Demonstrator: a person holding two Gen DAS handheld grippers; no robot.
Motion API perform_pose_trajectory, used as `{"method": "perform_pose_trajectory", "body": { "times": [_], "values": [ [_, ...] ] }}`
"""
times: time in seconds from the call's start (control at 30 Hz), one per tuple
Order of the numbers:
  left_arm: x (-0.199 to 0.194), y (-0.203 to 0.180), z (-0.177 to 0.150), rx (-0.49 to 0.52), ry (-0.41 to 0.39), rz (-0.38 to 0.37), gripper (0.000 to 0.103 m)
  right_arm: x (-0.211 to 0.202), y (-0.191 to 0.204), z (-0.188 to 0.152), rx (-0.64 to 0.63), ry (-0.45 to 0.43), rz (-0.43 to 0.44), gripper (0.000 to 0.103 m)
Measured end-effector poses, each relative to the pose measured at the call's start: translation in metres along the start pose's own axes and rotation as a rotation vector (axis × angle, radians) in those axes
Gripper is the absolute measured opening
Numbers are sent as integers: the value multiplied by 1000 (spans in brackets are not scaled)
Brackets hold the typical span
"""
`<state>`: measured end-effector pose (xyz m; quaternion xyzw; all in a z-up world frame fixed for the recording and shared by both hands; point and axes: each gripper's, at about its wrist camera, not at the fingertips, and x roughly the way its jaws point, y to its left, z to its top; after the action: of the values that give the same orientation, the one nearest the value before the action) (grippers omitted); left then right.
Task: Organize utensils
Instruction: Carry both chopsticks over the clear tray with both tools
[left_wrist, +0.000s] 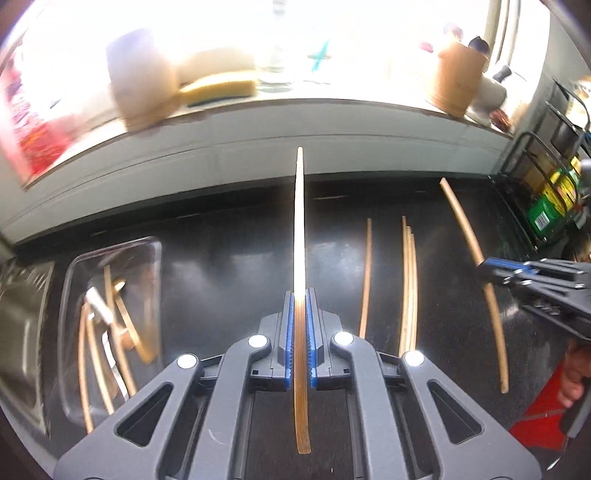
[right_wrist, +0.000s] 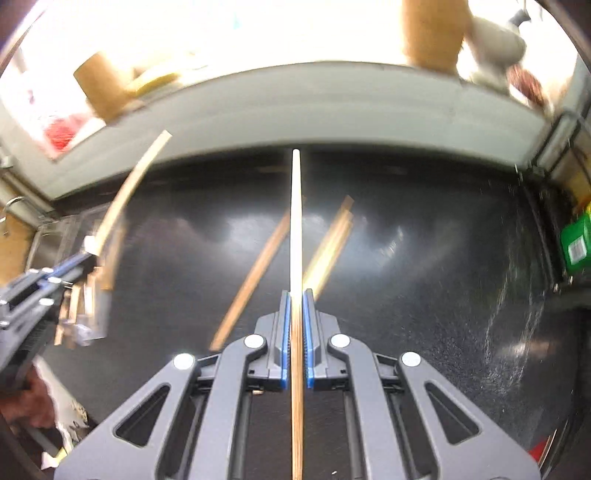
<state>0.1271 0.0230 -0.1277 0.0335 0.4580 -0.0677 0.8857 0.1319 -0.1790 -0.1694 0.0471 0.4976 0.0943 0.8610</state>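
Observation:
My left gripper (left_wrist: 300, 295) is shut on a long wooden utensil (left_wrist: 300, 221) that points ahead over the black counter. My right gripper (right_wrist: 296, 295) is shut on another wooden stick (right_wrist: 296, 221); it also shows at the right of the left wrist view (left_wrist: 484, 267), holding that stick (left_wrist: 461, 218) above the counter. The left gripper shows at the left of the right wrist view (right_wrist: 86, 254) with its utensil (right_wrist: 125, 192). Several loose wooden sticks (left_wrist: 408, 288) lie on the counter between the grippers. A clear tray (left_wrist: 74, 280) at the left holds several wooden utensils (left_wrist: 122, 321).
A white sill (left_wrist: 258, 125) behind the counter carries a sponge (left_wrist: 221, 88), a white jar (left_wrist: 142, 81) and a brown pot (left_wrist: 458, 77). A black wire rack (left_wrist: 532, 177) with green packets (left_wrist: 546, 210) stands at the right. A metal sink (left_wrist: 22, 332) is far left.

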Motion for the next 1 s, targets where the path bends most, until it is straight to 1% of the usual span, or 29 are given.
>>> {"method": "perform_pose_trajectory", "body": {
  "times": [0.03, 0.13, 0.3, 0.53, 0.73, 0.87, 1.0],
  "values": [
    [-9, 3, -2, -22, -2, 22, 6, -10, 7, 1, -16, -16, 16, 7],
    [-30, 14, -9, -63, -11, 52, 6, -38, 32, 11, -57, -51, 67, 7],
    [-53, 25, -21, -110, -19, 87, 6, -65, 69, 16, -127, -84, 107, 7],
    [-72, 42, -39, -148, -27, 116, 6, -70, 99, 13, -186, -80, 118, 7],
    [-81, 56, -46, -169, -33, 132, 6, -68, 125, 12, -219, -75, 136, 7],
    [-87, 71, -51, -192, -38, 151, 6, -65, 150, 14, -251, -70, 158, 7],
    [-92, 97, -59, -238, -43, 181, 6, -59, 178, 17, -288, -61, 186, 7]
  ]
}}
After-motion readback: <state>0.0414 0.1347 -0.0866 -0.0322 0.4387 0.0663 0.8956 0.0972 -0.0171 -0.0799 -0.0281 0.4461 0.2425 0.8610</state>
